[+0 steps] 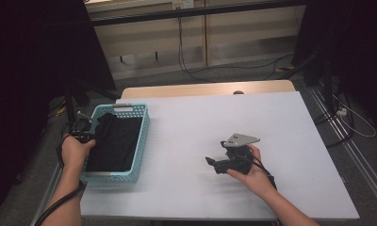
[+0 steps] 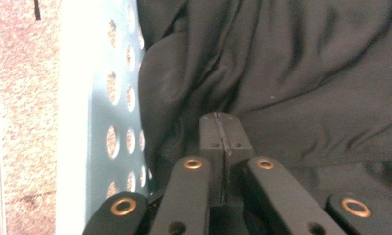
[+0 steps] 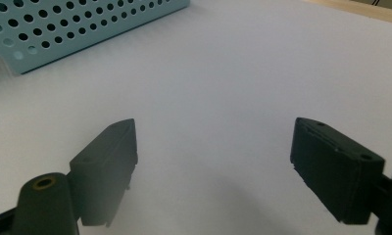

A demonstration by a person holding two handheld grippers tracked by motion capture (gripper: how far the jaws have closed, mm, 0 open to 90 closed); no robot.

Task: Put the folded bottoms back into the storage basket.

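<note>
Left gripper view shows the left gripper (image 2: 218, 125) with its jaws pressed flat together, tips at or just over the dark cloth (image 2: 302, 78); whether a fold is pinched between them I cannot tell. That black garment lies bunched inside the blue basket (image 2: 93, 98), against its perforated wall. Judging by this, the step in hand is working the cloth in the basket at the table's left. If nothing is caught, the next move calls for parting the jaws and pushing into a fold before lifting. Farther right in the high view, the right gripper (image 1: 214, 162) hovers over the bare white table (image 1: 281, 122), jaws spread wide and holding nothing. No brand, label or writing can be read anywhere.
</note>
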